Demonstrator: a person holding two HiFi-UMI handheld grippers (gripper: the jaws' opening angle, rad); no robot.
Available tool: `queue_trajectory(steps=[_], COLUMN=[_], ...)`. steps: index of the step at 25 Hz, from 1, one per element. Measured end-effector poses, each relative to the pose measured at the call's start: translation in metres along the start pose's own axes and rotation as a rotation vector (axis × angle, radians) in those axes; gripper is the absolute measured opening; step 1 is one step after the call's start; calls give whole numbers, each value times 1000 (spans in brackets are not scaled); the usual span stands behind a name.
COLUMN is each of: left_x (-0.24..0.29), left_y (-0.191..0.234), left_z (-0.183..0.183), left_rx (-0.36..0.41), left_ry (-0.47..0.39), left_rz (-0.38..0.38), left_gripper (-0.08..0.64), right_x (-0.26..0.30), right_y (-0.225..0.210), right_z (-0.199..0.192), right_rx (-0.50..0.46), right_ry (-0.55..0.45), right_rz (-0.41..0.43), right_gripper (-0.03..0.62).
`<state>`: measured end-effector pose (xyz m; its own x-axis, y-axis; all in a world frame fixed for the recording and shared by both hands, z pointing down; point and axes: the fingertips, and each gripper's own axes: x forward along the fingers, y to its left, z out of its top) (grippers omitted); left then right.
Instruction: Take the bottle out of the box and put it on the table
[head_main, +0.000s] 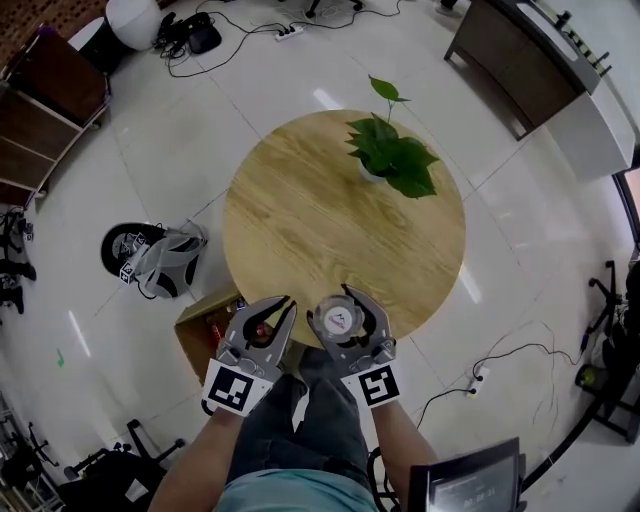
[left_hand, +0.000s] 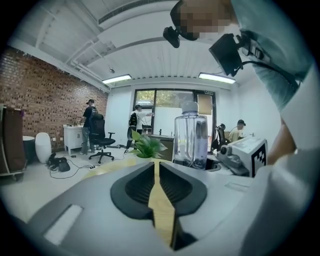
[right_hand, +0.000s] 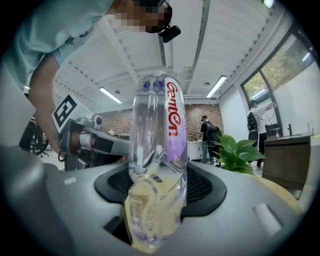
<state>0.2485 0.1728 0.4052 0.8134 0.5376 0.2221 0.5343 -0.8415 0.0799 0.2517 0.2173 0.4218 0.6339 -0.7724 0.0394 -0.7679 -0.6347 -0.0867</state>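
Note:
A clear plastic bottle (head_main: 338, 320) with a purple and red label stands upright between the jaws of my right gripper (head_main: 345, 304), which is shut on its lower body (right_hand: 157, 165). It is at the near edge of the round wooden table (head_main: 320, 220); whether its base touches the top I cannot tell. My left gripper (head_main: 284, 306) is close on its left, shut with nothing between the pads (left_hand: 175, 187). In the left gripper view the bottle (left_hand: 190, 135) and the right gripper (left_hand: 235, 155) show to the right. The open cardboard box (head_main: 200, 330) sits on the floor, down to the left.
A potted green plant (head_main: 392, 155) stands on the far right of the table. On the floor to the left lies a grey bag with a wheel (head_main: 160, 262). A dark cabinet (head_main: 520, 60) is at the back right, and cables (head_main: 500, 360) run along the floor on the right.

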Motion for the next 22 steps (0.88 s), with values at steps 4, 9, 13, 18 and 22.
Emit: queue_trajectory(steps=[4, 9, 13, 18, 22], left_x=[0, 3, 7, 8, 7], left_y=[7, 18, 23, 25, 27], left_z=[-14, -30, -38, -47, -57], left_rx=[-18, -36, -45, -59, -56], left_ry=[15, 46, 50, 69, 97], left_rz=[11, 30, 29, 20, 21], left_gripper=[11, 11, 11, 11, 11], right_x=[10, 21, 25, 27, 26], right_y=[-8, -15, -20, -23, -25], right_z=[-12, -26, -46, -63, -71], right_rx=[15, -1, -32, -53, -61], right_ry=[3, -10, 19, 22, 5], right_rz=[-26, -49, -65, -79, -73], right_gripper=[282, 282, 285, 288, 305])
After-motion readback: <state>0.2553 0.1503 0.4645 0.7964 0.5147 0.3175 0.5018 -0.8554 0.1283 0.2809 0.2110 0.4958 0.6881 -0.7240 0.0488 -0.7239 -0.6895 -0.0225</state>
